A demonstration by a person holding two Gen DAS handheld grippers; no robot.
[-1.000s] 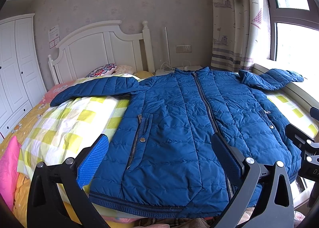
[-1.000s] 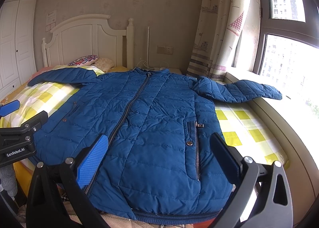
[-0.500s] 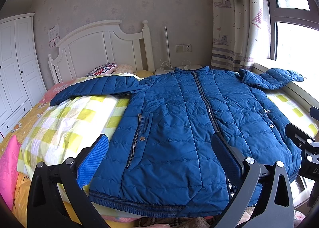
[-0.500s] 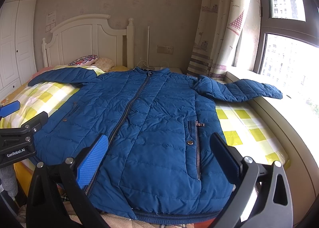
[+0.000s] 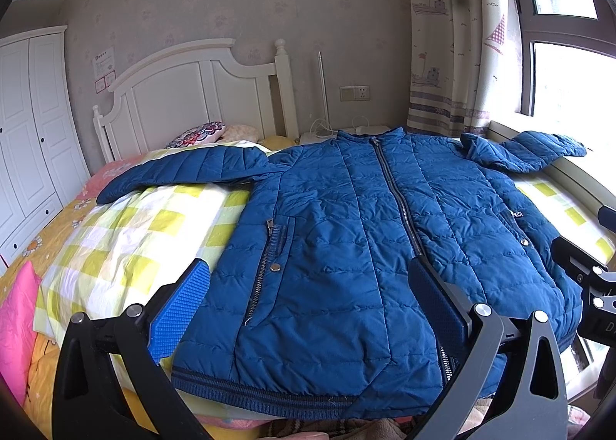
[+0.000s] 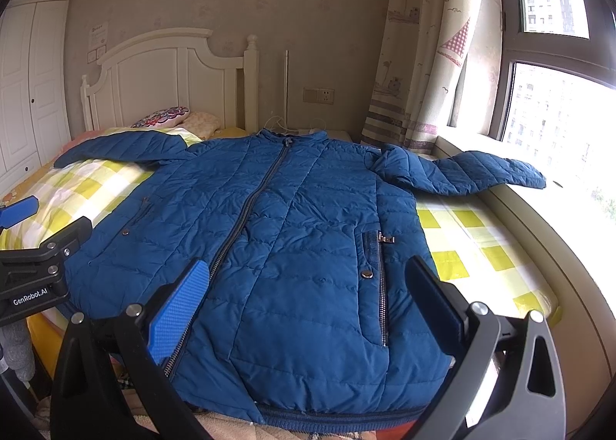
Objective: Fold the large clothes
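A blue quilted jacket (image 5: 346, 239) (image 6: 300, 232) lies flat and zipped on the bed, front up, collar toward the headboard. Its left sleeve (image 5: 184, 170) stretches over the checked quilt. Its right sleeve (image 6: 462, 174) reaches onto the window sill. My left gripper (image 5: 308, 293) hovers open above the jacket's hem on the left half, nothing between its fingers. My right gripper (image 6: 306, 293) hovers open above the hem on the right half, also holding nothing. Each gripper's body shows at the edge of the other view.
A yellow checked quilt (image 5: 115, 239) covers the bed. White headboard (image 5: 184, 93) and pillows (image 5: 200, 130) stand at the far end. A white wardrobe (image 5: 27, 131) is on the left; the window sill (image 6: 558, 216) and curtain (image 6: 415, 54) on the right. A pink cushion (image 5: 15, 324) lies near left.
Both grippers have barely shifted; the jacket lies as before and both stay open.
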